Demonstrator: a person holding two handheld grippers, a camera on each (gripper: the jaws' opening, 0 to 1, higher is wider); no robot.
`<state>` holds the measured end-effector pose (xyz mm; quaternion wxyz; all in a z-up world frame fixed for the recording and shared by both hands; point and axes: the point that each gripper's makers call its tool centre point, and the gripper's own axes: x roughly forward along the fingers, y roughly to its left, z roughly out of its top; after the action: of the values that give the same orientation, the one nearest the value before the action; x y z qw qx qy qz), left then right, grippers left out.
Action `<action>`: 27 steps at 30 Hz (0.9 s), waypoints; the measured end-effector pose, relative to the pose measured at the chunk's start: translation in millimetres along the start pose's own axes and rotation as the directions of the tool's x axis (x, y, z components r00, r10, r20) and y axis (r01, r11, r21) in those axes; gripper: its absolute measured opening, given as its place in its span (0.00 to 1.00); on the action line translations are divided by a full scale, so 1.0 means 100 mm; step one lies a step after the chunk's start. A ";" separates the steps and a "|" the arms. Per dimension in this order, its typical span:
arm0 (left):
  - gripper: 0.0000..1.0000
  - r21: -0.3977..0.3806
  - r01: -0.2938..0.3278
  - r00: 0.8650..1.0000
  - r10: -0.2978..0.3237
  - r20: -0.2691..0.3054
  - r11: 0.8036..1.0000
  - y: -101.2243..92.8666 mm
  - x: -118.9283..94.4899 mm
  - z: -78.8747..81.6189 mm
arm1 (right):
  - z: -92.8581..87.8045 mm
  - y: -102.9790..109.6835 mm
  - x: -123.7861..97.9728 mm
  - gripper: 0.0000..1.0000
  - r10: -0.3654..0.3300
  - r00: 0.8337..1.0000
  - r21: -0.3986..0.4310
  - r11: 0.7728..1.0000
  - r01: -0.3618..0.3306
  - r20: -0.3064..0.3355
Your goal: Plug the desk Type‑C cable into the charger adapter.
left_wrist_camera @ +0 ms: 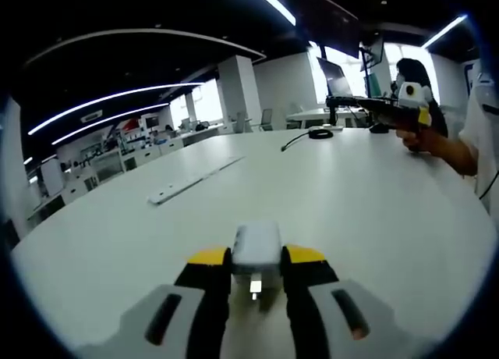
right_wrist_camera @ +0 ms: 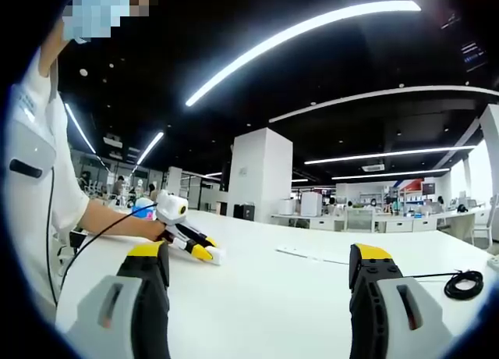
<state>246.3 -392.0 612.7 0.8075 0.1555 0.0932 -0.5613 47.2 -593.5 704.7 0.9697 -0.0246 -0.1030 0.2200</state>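
A white charger adapter point(left_wrist_camera: 256, 250) sits between the yellow-tipped jaws of my left gripper point(left_wrist_camera: 257, 259), which is shut on it just above the white table point(left_wrist_camera: 374, 211). The right gripper view shows that same left gripper point(right_wrist_camera: 204, 252) held by a hand, the adapter point(right_wrist_camera: 216, 257) at its tip. A black coiled Type-C cable point(left_wrist_camera: 318, 133) lies on the far side of the table, free of both grippers; the right gripper view has the cable point(right_wrist_camera: 461, 282) at the right. My right gripper point(right_wrist_camera: 259, 269) stands wide open, holding nothing. It also appears far right, as the right gripper point(left_wrist_camera: 337, 102), held up above the table.
A long flat white strip point(left_wrist_camera: 185, 185) lies on the table's left half, also seen as the strip point(right_wrist_camera: 309, 255). The person point(left_wrist_camera: 479, 117) holding the grippers stands at the table's edge. A monitor point(left_wrist_camera: 335, 76) and desks stand behind the table, with a white pillar point(right_wrist_camera: 261, 175).
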 end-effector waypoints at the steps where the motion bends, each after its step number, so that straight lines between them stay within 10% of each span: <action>1: 0.26 -0.001 0.000 1.000 0.000 -0.001 1.000 0.00 0.00 0.00 | 0.00 0.00 0.00 0.98 0.000 1.000 -0.001 1.000 0.000 -0.001; 27: 0.25 0.010 0.004 1.000 -0.004 0.001 1.000 -0.12 -0.07 -0.01 | -0.05 0.03 0.01 0.98 0.004 1.000 -0.021 1.000 -0.004 -0.020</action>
<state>232.3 -389.8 612.5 0.8056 0.1587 0.0903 -0.5635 48.3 -590.4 700.3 0.9700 -0.0373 -0.0954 0.2205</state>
